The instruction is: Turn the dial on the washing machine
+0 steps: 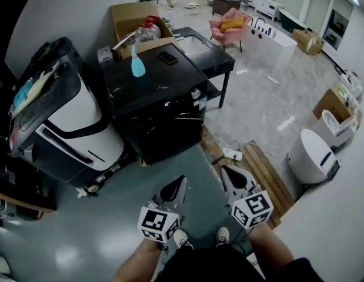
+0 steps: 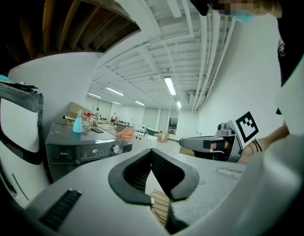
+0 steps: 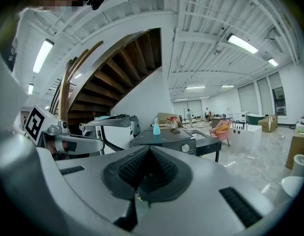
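Two closed tongs (image 1: 179, 181) (image 1: 225, 170) face one washing machine (image 1: 161, 128).

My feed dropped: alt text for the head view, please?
Seen from above, the left gripper and right gripper, both shut and empty, point side by side toward the black washing machine without touching it. Its dial sits at the right end of the front panel; a blue spray bottle and a phone rest on top.
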`<action>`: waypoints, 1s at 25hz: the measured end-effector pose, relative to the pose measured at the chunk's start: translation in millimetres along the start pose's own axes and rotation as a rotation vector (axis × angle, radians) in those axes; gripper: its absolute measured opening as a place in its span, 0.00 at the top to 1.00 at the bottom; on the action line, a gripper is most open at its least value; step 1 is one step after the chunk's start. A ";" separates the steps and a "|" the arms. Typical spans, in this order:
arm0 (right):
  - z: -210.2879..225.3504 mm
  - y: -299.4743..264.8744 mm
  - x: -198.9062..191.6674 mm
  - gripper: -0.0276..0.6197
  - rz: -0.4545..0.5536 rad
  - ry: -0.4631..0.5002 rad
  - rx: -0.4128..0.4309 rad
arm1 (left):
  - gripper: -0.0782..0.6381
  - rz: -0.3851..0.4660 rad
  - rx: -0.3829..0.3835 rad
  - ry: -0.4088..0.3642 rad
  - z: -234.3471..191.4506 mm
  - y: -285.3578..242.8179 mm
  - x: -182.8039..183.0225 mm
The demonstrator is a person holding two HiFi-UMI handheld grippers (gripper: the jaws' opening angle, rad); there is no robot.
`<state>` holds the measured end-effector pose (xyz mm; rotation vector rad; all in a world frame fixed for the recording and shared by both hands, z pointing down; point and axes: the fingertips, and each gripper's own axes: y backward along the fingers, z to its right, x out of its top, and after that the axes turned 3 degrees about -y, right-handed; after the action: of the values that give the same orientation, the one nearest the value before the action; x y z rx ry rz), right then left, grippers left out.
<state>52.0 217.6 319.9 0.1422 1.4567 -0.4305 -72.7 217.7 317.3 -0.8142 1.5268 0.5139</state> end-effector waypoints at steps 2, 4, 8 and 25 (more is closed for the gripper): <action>9.4 11.9 2.0 0.96 0.001 -0.008 0.009 | 0.89 0.001 0.006 -0.006 16.2 -7.0 4.6; 19.0 22.1 4.9 0.96 0.008 -0.014 0.018 | 0.89 0.002 0.016 -0.016 30.6 -13.1 8.8; 34.6 37.0 8.5 0.96 0.021 -0.024 0.041 | 0.88 0.004 0.046 -0.047 51.3 -20.8 12.8; 41.1 58.7 1.6 0.96 0.003 -0.060 0.099 | 0.88 -0.016 0.133 -0.049 78.6 -11.1 4.5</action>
<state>111.8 256.6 313.7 0.2090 1.3767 -0.5013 -12.1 267.5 304.1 -0.7058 1.4917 0.4126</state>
